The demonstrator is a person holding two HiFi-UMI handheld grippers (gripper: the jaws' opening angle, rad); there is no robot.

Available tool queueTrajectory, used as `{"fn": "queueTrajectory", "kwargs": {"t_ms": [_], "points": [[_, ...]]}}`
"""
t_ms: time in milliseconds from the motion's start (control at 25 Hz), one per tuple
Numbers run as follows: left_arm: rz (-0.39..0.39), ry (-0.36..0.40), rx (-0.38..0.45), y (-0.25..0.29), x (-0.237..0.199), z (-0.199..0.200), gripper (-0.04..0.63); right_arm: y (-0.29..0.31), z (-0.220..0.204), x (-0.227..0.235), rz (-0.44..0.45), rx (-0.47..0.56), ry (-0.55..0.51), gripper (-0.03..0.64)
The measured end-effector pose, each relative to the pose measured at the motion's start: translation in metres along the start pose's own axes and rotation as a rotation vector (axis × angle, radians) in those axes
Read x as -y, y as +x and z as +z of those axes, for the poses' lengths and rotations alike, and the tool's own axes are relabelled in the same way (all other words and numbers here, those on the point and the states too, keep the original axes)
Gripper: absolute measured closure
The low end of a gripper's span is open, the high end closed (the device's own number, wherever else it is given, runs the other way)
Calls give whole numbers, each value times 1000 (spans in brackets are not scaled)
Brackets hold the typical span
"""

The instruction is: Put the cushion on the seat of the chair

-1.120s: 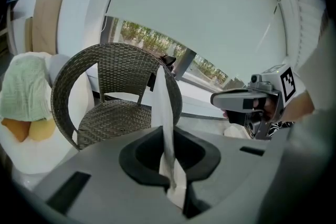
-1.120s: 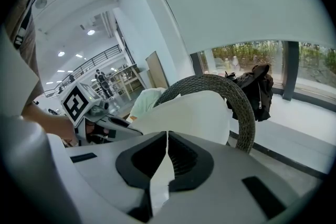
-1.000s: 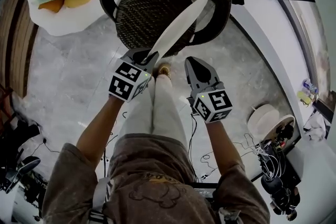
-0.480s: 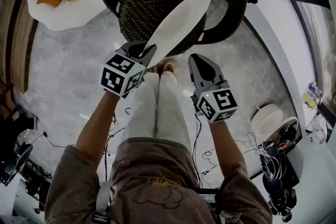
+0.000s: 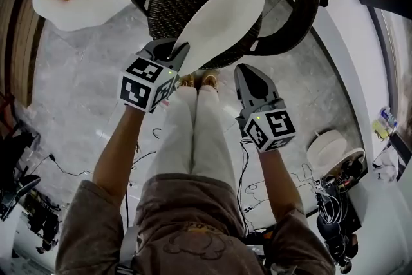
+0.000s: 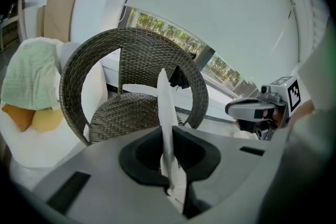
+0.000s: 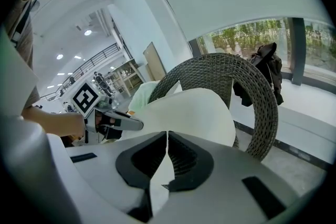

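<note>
Left gripper (image 5: 172,53): my jaws pinch near rim of cushion (image 5: 222,19), almost together on thin white edge. Cushion stands on edge above chair seat (image 5: 168,6). In head view its long axis runs from left jaws toward 1–2 o'clock, far tip near seat's right rim. Cannot tell if it touches wicker. Right gripper (image 5: 246,71) sits at 4 o'clock of left, jaws pressed together, empty, apart from cushion. Left hand governs. My judgement: tip cushion flat toward 11 o'clock onto seat.
</note>
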State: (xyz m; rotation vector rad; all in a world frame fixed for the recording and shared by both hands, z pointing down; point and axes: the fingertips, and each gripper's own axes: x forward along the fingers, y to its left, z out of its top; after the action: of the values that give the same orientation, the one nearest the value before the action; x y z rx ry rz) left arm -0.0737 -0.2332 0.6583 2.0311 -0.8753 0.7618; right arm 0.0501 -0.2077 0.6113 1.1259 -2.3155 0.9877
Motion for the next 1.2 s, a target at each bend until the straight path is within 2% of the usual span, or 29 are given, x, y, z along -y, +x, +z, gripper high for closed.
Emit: {"fn": "queueTrajectory", "kwargs": {"t_ms": [640, 880, 1200], "points": [[137, -26, 11, 29, -72, -9, 558, 29, -19, 4, 14, -26, 16, 592], [157, -38, -1, 44, -89, -14, 558, 39, -24, 4, 14, -31, 30, 592], [223, -60, -24, 62, -120, -28, 557, 49, -31, 3, 24, -41, 44, 592]]}}
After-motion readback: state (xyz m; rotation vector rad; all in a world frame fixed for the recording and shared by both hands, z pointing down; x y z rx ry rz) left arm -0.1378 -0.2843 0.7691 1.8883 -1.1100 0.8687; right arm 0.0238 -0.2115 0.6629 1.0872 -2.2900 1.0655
